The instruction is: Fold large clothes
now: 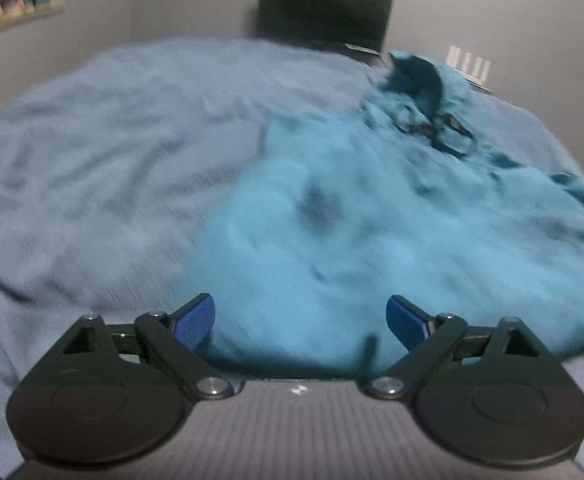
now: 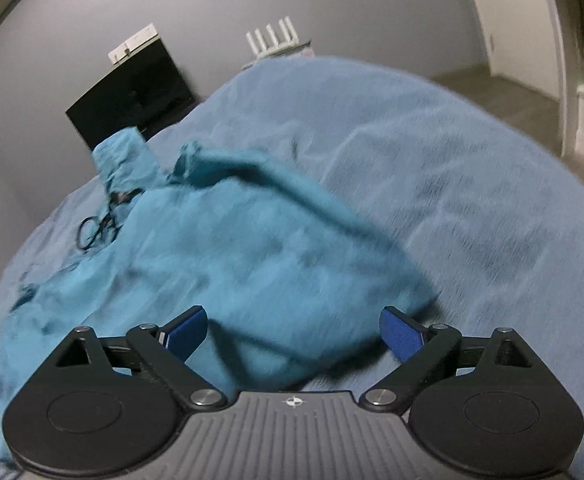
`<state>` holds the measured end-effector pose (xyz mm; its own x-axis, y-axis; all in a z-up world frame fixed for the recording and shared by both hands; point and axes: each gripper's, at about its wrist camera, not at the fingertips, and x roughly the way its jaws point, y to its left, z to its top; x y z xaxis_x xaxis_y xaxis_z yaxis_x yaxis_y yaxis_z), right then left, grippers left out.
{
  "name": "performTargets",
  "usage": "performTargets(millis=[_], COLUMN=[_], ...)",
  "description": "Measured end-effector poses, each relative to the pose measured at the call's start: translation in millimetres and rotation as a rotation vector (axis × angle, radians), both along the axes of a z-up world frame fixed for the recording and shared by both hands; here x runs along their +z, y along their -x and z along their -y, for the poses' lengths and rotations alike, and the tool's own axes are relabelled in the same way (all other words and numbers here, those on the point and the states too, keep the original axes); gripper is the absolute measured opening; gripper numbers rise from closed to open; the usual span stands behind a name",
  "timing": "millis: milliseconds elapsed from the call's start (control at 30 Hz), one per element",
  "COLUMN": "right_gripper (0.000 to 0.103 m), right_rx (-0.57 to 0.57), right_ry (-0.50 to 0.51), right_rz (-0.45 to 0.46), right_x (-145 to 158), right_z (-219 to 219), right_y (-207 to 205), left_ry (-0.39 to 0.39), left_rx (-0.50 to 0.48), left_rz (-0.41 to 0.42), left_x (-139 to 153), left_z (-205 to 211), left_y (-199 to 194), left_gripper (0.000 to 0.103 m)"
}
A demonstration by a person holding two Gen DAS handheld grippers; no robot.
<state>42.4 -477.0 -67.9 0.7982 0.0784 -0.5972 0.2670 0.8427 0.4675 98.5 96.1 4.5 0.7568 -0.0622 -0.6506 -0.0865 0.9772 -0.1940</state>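
So the teal hoodie (image 1: 391, 216) is lying rumpled on the blue bedspread (image 1: 104, 148), with its hood (image 1: 415, 76) sitting up near the far edge of the bed and its hem bunching at the near edge. The left gripper (image 1: 300, 322) is hanging over the hem with its jaws spread wide, nothing pinched between the blue pads (image 1: 196, 320). The right gripper (image 2: 292, 332) is also gaping wide over the cloth, gripping nothing. A dark monitor (image 1: 323, 8) is sitting past the far edge, everything's pretty blurry though
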Motion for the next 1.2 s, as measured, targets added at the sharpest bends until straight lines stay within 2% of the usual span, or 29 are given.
performTargets(millis=[67,133,200,267,300,367,467,533,633,700,833,900,933,967,1000,1033,1100,1167,1200], right_gripper=[0.095,0.095,0.095,0.097,0.098,0.098,0.100,0.101,0.099,0.099,0.099,0.095,0.092,0.082,0.066,0.056,0.030,0.024,0.021], right_rx=[0.014,0.026,0.048,0.067,0.072,0.074,0.072,0.071,0.048,0.031,0.000,-0.023,-0.032,-0.037,-0.035,-0.023,-0.015,0.014,0.033], right_ry=[-0.026,-0.025,-0.027,-0.068,-0.100,-0.156,-0.233,-0.249,-0.217,-0.210,-0.264,-0.302,-0.317,-0.323,-0.322,-0.318,-0.267,-0.191,-0.141], right_rz=[-0.019,-0.027,-0.023,-0.004,0.001,0.005,0.017,0.035,0.104,0.127,0.142,0.149,0.149,0.144,0.149,0.156,0.166,0.178,0.187], right_x=[-2,-5,-9,-13,-16,-23,-29,-32,-30,-31,-40,-45,-47,-50,-53,-54,-43,-25,-13], right_z=[-4,-10,-14,-12,-10,-4,4,7,10,12,24,30,32,34,34,34,29,20,13], right_y=[-3,-3,-4,-7,-9,-11,-16,-19,-21,-25,-37,-44,-49,-52,-54,-55,-52,-46,-40], left_ry=[0.037,0.020,0.020,0.115,0.189,0.336,0.429,0.446,0.421,0.461,0.523,0.584,0.591,0.560,0.516,0.476,0.422,0.371,0.338], left_rx=[-0.028,-0.053,-0.057,-0.063,-0.068,-0.064,-0.022,-0.017,0.000,0.030,0.125,0.179,0.201,0.210,0.207,0.194,0.174,0.145,0.127], left_rz=[-0.052,-0.104,-0.117,-0.114,-0.115,-0.099,-0.079,-0.054,0.022,0.068,0.120,0.124,0.107,0.078,0.060,0.057,0.064,0.071,0.078], left_x=[-10,-23,-34,-43,-48,-56,-68,-69,-60,-57,-58,-62,-65,-66,-66,-63,-56,-44,-37], left_z=[6,15,23,20,16,6,-4,-6,-1,-3,-18,-31,-35,-36,-34,-32,-31,-33,-33], left_y=[5,5,2,-1,-3,-6,-11,-14,-18,-16,-17,-20,-24,-30,-34,-37,-40,-39,-38], left_gripper=[0.095,0.095,0.095,0.095,0.095,0.095,0.097,0.098,0.098,0.098,0.098,0.098,0.098,0.085,0.072,0.066,0.039,0.027,0.025])
